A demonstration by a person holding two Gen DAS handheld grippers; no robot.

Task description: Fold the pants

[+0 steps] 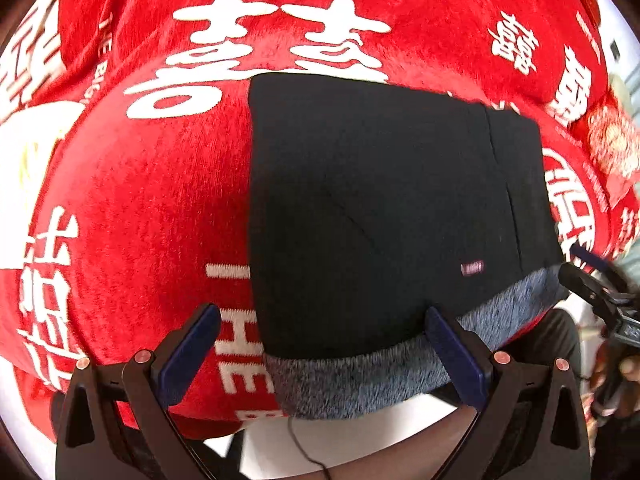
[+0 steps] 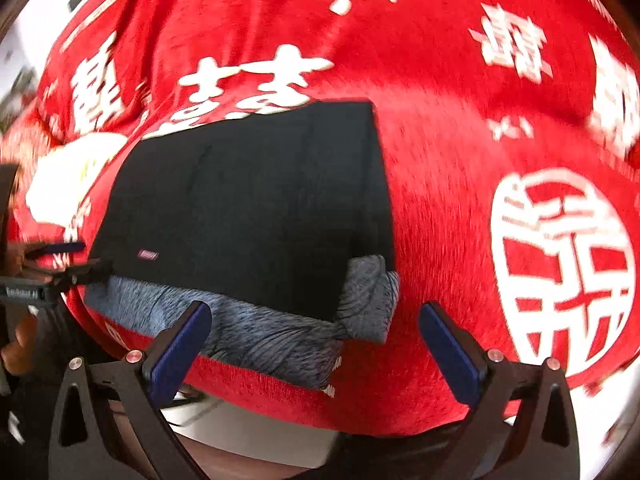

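The black pants (image 1: pixel 380 208) lie folded into a flat rectangle on the red blanket (image 1: pixel 152 200), with their grey fleece lining (image 1: pixel 360 376) showing along the near edge. My left gripper (image 1: pixel 320 356) is open, its fingers straddling the pants' near left corner without holding it. In the right wrist view the pants (image 2: pixel 248 208) lie ahead, a grey lining flap (image 2: pixel 366 300) turned up at the near right corner. My right gripper (image 2: pixel 316 352) is open and empty just before that edge. The right gripper also shows in the left wrist view (image 1: pixel 600 292); the left shows in the right wrist view (image 2: pixel 64 264).
The red blanket with white characters (image 2: pixel 560 264) covers the whole surface and drops off at the near edge (image 2: pixel 360 412). A white floor or table edge (image 1: pixel 360 440) and a thin dark cord (image 1: pixel 304 448) show below. The person's hand (image 2: pixel 16 344) is at the left.
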